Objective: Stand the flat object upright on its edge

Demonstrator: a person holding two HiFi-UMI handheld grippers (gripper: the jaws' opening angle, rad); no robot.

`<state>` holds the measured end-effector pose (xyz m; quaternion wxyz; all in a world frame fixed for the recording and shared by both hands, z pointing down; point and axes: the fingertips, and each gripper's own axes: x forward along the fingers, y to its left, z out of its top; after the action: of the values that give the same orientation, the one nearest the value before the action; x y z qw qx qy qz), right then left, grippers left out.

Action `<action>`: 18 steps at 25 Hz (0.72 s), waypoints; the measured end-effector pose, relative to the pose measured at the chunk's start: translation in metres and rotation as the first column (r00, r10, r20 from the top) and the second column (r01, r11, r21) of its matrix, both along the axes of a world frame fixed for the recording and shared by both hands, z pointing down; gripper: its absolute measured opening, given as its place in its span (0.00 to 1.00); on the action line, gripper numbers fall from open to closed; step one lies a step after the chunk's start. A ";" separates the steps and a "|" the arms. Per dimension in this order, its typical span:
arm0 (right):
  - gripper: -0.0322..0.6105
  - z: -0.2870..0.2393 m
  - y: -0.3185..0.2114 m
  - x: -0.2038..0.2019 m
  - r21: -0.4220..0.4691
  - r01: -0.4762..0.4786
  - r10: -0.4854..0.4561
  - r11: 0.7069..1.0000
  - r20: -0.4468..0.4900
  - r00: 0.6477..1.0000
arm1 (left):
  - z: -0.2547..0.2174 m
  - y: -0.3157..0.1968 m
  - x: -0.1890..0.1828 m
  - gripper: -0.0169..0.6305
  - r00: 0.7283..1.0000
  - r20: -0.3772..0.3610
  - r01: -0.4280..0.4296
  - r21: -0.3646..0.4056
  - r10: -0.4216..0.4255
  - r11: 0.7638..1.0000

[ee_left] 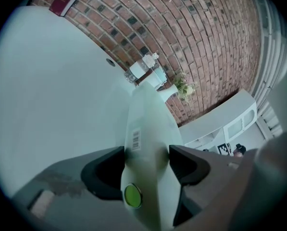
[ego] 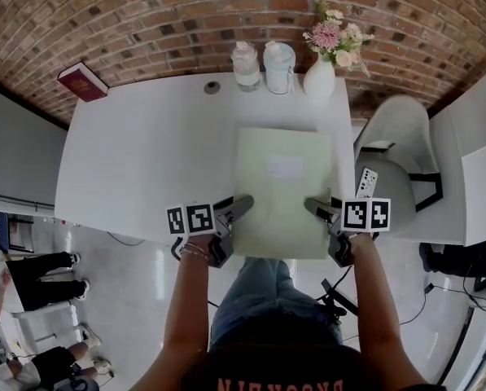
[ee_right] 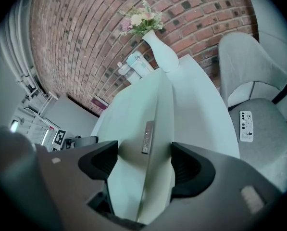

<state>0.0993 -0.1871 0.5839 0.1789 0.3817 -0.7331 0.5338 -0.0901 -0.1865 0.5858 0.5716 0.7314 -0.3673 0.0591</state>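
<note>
At the table (ego: pixel 137 153) front, left gripper (ego: pixel 241 207) and right gripper (ego: pixel 313 209) each clamp the green folder (ego: pixel 283 190) — grasp done; it lies near flat. Tipping it upright remains.

Brick wall (ego: pixel 186 15) ahead of me, behind a white table (ego: pixel 137 161). Pale chair (ego: pixel 393 120) to my right. Glossy floor (ego: pixel 137 300) below. White unit (ee_left: pixel 239 123) far right, possibly shelving; edge distorted.

Setting: an indoor office or studio workroom. Indicators:
- a white table (ego: pixel 145 153) set against an exposed brick wall (ego: pixel 145 15)
- a vase of flowers (ego: pixel 319 76), two clear bottles (ego: pixel 246 63) and a red book (ego: pixel 82 81) along its far edge
- a white chair (ego: pixel 397 137) carrying a remote control (ego: pixel 366 182)
- a glossy pale floor (ego: pixel 137 300) with loose cables (ego: pixel 469 290) (near the chair base)
- people standing (ego: pixel 39 271) at lower left
</note>
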 end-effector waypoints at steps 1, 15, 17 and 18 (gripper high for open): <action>0.59 -0.003 -0.001 0.000 0.007 0.000 0.000 1.000 -0.001 1.000 | -0.003 -0.001 -0.001 0.49 1.000 0.000 0.001 0.007 -0.001 1.000; 0.59 -0.051 -0.021 -0.006 0.114 -0.004 0.005 0.993 -0.010 1.000 | -0.050 -0.022 -0.006 0.49 1.000 -0.003 -0.005 0.118 0.005 0.993; 0.59 -0.059 -0.025 -0.005 0.135 -0.012 0.014 0.991 -0.011 1.000 | -0.058 -0.028 -0.005 0.49 1.000 -0.004 -0.011 0.139 0.012 0.990; 0.59 -0.064 -0.028 -0.004 0.146 -0.016 0.018 0.989 -0.012 1.000 | -0.062 -0.031 -0.005 0.49 1.000 -0.004 -0.015 0.150 0.015 0.989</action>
<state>0.0952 -0.2149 0.5204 0.1506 0.4035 -0.7657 0.4777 -0.0947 -0.2172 0.5237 0.5156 0.7750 -0.3638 0.0339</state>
